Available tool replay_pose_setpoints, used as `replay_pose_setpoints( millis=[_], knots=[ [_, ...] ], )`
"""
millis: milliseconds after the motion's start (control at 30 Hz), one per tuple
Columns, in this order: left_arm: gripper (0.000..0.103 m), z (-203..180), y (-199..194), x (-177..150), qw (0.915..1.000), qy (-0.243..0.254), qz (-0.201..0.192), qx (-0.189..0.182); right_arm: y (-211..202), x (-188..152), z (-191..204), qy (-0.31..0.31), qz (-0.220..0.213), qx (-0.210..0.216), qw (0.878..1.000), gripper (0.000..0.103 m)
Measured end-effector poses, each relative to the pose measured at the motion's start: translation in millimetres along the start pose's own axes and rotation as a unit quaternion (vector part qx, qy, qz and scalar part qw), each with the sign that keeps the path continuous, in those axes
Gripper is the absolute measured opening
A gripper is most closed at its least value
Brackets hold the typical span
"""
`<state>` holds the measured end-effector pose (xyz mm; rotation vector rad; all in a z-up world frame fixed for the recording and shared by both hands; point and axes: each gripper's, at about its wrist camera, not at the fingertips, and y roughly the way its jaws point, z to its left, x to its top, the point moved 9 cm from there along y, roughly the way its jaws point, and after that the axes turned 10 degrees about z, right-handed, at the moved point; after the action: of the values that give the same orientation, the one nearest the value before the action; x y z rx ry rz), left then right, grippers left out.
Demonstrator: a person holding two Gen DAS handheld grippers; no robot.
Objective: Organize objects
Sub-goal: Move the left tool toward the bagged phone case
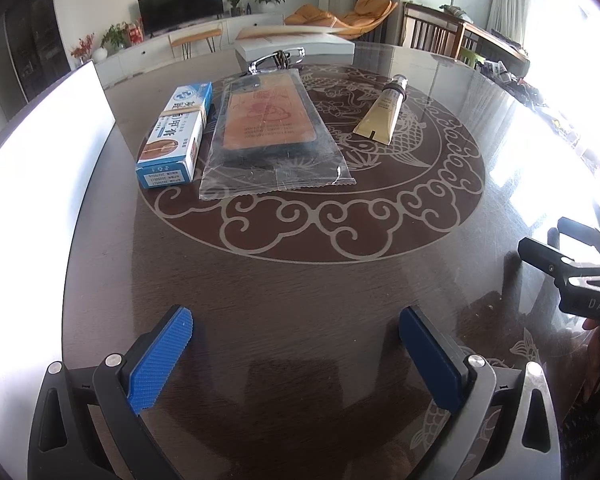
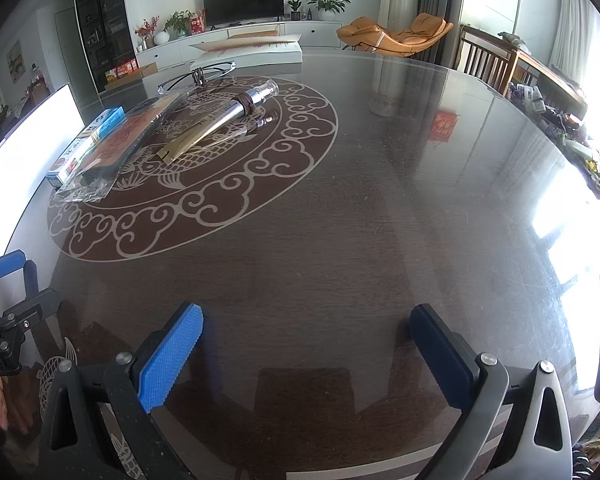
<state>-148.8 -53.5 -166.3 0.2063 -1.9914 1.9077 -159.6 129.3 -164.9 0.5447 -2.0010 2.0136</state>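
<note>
On the dark round table [image 1: 300, 288] lie a blue-and-white box [image 1: 176, 136], a clear plastic packet with an orange-brown item [image 1: 272, 132], a gold tube [image 1: 382, 112] and a pair of glasses [image 1: 278, 58]. My left gripper [image 1: 296, 356] is open and empty, well short of them. My right gripper [image 2: 306, 356] is open and empty over bare table. In the right wrist view the box [image 2: 88, 144], packet [image 2: 120, 148], tube [image 2: 220, 120] and glasses [image 2: 198, 76] sit far left.
A white box [image 1: 296, 46] with a flat tan lid stands at the table's far edge. A white panel [image 1: 48, 152] runs along the left edge. The right gripper's body [image 1: 572, 276] shows at the right. Chairs stand behind the table.
</note>
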Motion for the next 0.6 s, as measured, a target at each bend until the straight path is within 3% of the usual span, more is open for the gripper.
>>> replay_pose_setpoints(
  millis=[100,300,467,600],
  knots=[
    [0.103,1.6,-12.7,30.0,0.9991,-0.016,-0.016,-0.037,-0.2,0.0,0.0,0.0,0.0,0.0,1.0,0.103],
    [0.103,7.5,0.9,131.8,0.9995,-0.01,-0.028,-0.007,-0.3,0.0,0.0,0.0,0.0,0.0,1.0,0.103],
    [0.103,19.2,52.1,183.9,0.999,-0.005,0.012,0.042,-0.7,0.0,0.2,-0.001,-0.001,0.0,1.0,0.103],
    [0.103,24.7,79.8,195.4,0.9983,-0.031,0.041,0.029,-1.1,-0.6,0.8,-0.001,-0.002,0.0,1.0,0.103]
  ],
)
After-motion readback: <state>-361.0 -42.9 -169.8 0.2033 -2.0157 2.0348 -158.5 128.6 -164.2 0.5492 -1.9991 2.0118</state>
